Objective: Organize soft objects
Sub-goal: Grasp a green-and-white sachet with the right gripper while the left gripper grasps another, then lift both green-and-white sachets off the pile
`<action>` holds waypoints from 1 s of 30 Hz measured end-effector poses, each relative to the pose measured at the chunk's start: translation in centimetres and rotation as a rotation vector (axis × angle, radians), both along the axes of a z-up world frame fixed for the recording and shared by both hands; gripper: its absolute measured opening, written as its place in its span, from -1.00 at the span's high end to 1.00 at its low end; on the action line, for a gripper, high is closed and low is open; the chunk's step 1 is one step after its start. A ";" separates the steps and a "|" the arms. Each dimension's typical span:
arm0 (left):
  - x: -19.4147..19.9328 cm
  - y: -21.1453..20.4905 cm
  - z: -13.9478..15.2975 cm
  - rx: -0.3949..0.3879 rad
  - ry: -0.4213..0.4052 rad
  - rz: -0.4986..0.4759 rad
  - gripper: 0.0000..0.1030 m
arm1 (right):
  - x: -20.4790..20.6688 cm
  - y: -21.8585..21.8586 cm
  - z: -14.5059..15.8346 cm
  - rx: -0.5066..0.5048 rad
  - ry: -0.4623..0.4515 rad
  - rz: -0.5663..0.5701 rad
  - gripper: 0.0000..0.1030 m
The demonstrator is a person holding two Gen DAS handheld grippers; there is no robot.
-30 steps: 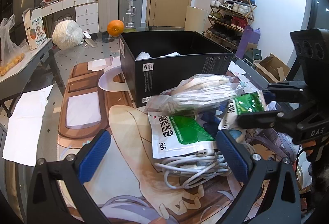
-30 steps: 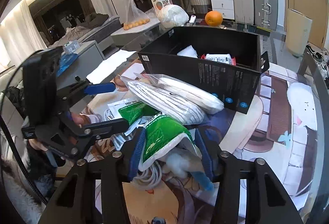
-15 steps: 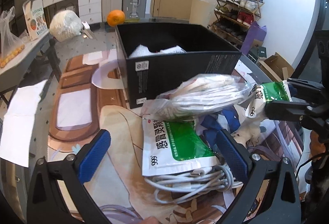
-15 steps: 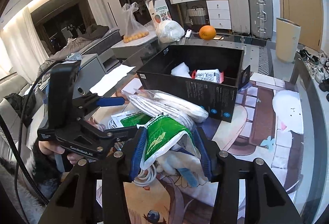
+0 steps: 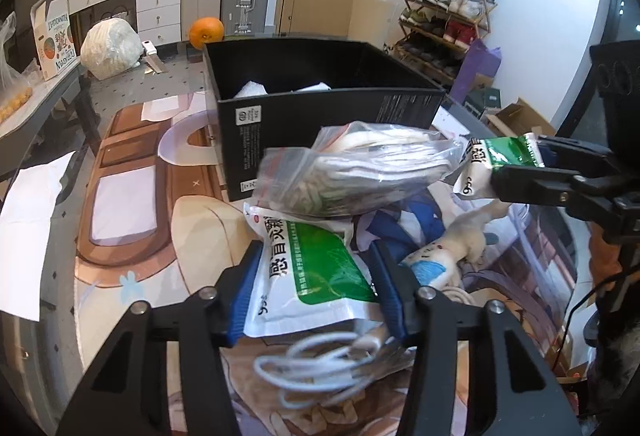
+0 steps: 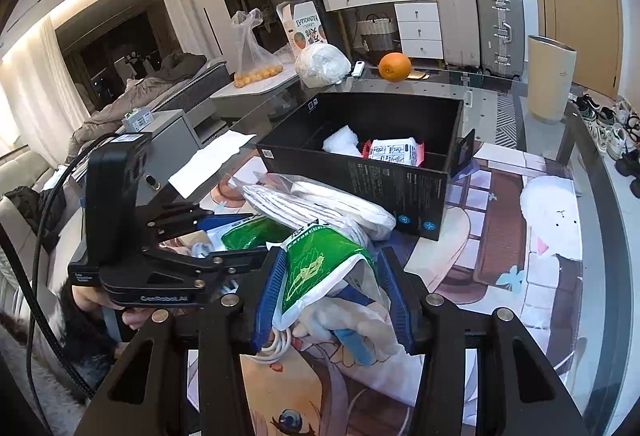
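Two views. Left wrist: left gripper (image 5: 316, 272) jaws just closing, blue pads now pinching green-white medicine pouch (image 5: 316, 268) lying on mat beside white cable coil (image 5: 320, 364). Clear bag of white cloth (image 5: 352, 172) rests atop pouch, before black box (image 5: 328, 116).

Right wrist: right gripper (image 6: 332, 296) clamped on second green pouch (image 6: 320, 272), lifted above plush toy (image 6: 352, 328). Box holds white packets.
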State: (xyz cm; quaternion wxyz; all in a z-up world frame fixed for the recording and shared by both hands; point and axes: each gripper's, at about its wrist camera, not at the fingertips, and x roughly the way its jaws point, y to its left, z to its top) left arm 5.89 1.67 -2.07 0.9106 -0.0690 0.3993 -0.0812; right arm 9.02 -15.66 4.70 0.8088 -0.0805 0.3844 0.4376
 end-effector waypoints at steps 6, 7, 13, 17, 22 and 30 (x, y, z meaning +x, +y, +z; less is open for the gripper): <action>-1.0 0.8 0.8 -0.010 -0.027 0.019 0.26 | -0.2 -0.2 0.4 0.008 -0.014 -0.004 0.07; -1.1 0.9 0.8 -0.011 -0.029 0.018 0.26 | -0.3 -0.3 0.6 0.010 -0.018 -0.003 0.07; -1.0 1.2 0.6 -0.015 -0.020 0.025 0.23 | -0.3 -0.1 0.4 -0.031 -0.022 -0.011 0.07; -0.9 1.2 0.6 0.002 -0.013 0.027 0.15 | -0.3 -0.7 -0.4 -0.053 -0.005 -0.002 -0.08; -0.5 1.0 -0.1 0.014 0.013 0.030 0.06 | 0.4 -1.3 -2.5 -0.064 0.063 -0.004 -0.20; -0.4 0.8 -0.4 0.015 0.031 0.019 -0.12 | -0.1 -1.7 -3.8 -0.057 0.117 0.046 -0.35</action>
